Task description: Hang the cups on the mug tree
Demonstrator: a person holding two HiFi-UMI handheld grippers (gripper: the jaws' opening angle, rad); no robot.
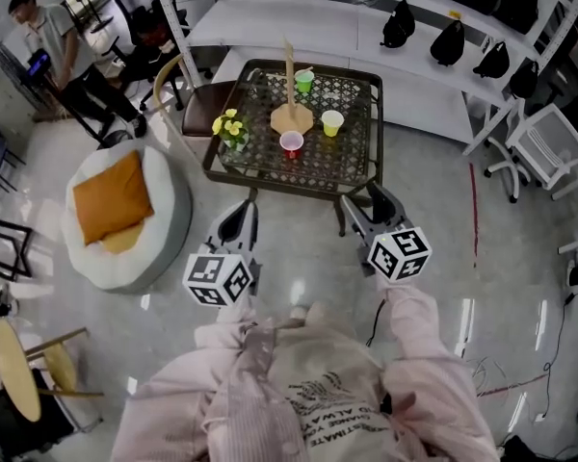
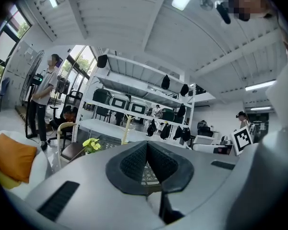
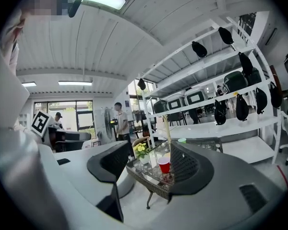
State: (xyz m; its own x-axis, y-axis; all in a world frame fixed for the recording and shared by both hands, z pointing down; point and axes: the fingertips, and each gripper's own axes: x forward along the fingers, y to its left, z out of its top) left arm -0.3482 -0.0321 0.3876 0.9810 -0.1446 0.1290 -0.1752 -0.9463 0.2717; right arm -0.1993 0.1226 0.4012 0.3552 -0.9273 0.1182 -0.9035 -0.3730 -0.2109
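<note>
floor (image 1: 520, 287): pale and glossy; open stretch from both grippers up to the table front.
shelving (image 1: 299, 22): white, along the far wall behind the table; dark bags resting on it.
beanbag (image 1: 169, 224): white, round, left of the table and apart from it; orange cushion (image 1: 111, 197) lying on top.
table (image 1: 375, 133): square, dark woven frame, see-through top; bare room toward the front right corner.
chair (image 1: 207, 99): at the table's rear left corner, seat just beside the rim.
office chair (image 1: 544, 152): white, well off to the right, clear of the table.
left gripper (image 1: 241, 215): low over the floor, short of the table's front left leg; pad tips pressed together with only a slim wedge of gap behind them, holding nothing.
right gripper (image 1: 368, 203): just before the front right leg; jaws spread wide, gripping nothing, touching nothing; table and red cup (image 3: 164, 165) seen far off through the gap.
mug tree (image 1: 291, 114): round wooden base, thin upright pole, mid-table toward the back; pegs too fine to make out.
flowers (image 1: 231, 126): yellow, in a small pot near the left rim.
green cup (image 1: 304, 81): upright, mouth up, on the table behind the tree base, to its right.
yellow cup (image 1: 332, 122): upright, right of the base, close but apart.
red cup: upright, in front of the base; contents not discernible.
</note>
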